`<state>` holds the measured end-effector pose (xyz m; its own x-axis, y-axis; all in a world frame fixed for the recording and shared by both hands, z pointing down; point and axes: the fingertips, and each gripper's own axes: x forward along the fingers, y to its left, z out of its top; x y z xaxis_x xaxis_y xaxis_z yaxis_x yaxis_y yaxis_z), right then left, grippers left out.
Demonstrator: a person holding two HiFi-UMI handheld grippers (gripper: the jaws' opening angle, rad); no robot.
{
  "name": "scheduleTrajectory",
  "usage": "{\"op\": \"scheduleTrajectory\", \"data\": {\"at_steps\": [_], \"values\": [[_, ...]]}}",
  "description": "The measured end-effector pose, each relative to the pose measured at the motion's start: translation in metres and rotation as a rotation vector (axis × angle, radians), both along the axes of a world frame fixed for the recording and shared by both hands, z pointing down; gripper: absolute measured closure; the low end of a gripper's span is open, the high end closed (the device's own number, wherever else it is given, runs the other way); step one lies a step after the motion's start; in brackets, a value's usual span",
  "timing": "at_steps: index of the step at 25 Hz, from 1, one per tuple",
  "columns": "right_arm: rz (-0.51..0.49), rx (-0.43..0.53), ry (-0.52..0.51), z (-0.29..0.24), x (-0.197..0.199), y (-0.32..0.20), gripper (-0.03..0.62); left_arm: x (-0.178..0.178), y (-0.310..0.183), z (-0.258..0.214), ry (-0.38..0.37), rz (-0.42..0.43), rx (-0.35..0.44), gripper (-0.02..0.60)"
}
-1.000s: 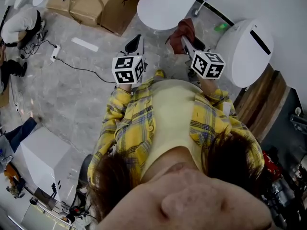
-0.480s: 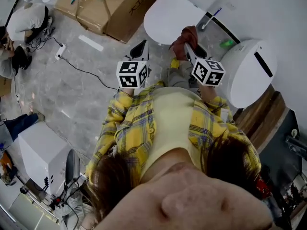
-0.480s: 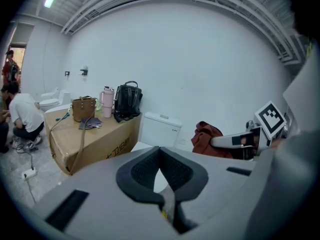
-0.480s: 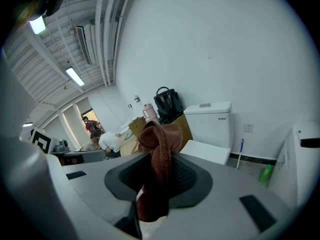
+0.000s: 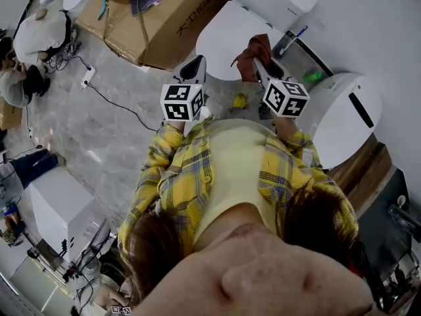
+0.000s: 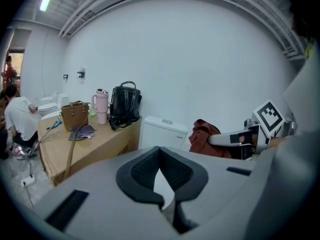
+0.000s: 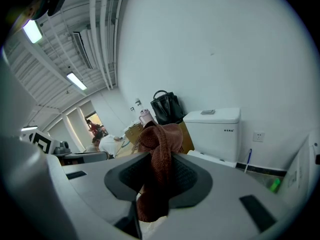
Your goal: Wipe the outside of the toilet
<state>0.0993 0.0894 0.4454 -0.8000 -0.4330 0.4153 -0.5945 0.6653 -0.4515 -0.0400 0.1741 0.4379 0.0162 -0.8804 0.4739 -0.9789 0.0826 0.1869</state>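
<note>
The person's yellow plaid shirt point(image 5: 177, 183) and a blurred patch fill the lower half of the head view and hide the floor underfoot. Just above the shirt, at centre frame, the left gripper point(image 6: 160, 153) has its dark pads meeting at the tips with nothing between them. To its right, the right gripper point(image 7: 159, 165) is clamped on a bunched rust-brown terry cloth point(image 7: 161, 144), whose folds bury the fingertips. The cloth hangs over the near right edge of the white ceramic toilet point(image 5: 223, 31), which has its lid closed at upper centre. No view shows whether cloth and porcelain touch. The bowl's sides are hidden beneath the lid in the head view, and behind the gripper bodies in both gripper views. A brown cardboard box point(image 5: 168, 18) stands just beside the toilet on the left. A second white rounded fixture point(image 5: 342, 117) crowds the right, leaving a narrow floor strip between them. Grey marbled floor point(image 5: 99, 130) lies open at middle left. On the box, far back, stand a black leather bag point(image 6: 125, 104) and a pink tumbler point(image 6: 102, 106).
</note>
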Motion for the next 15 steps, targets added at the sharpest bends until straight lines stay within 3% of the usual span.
{"op": "scheduleTrajectory", "data": {"at_steps": [9,15], "values": [[0.002,0.012,-0.004,0.006,-0.004,-0.067,0.467,0.001,-0.061,0.002,-0.02,0.018,0.0,0.58],[0.043,0.01,0.007,0.011,-0.022,-0.093,0.467,-0.014,-0.085,0.012,0.011,0.057,-0.01,0.58]]}}
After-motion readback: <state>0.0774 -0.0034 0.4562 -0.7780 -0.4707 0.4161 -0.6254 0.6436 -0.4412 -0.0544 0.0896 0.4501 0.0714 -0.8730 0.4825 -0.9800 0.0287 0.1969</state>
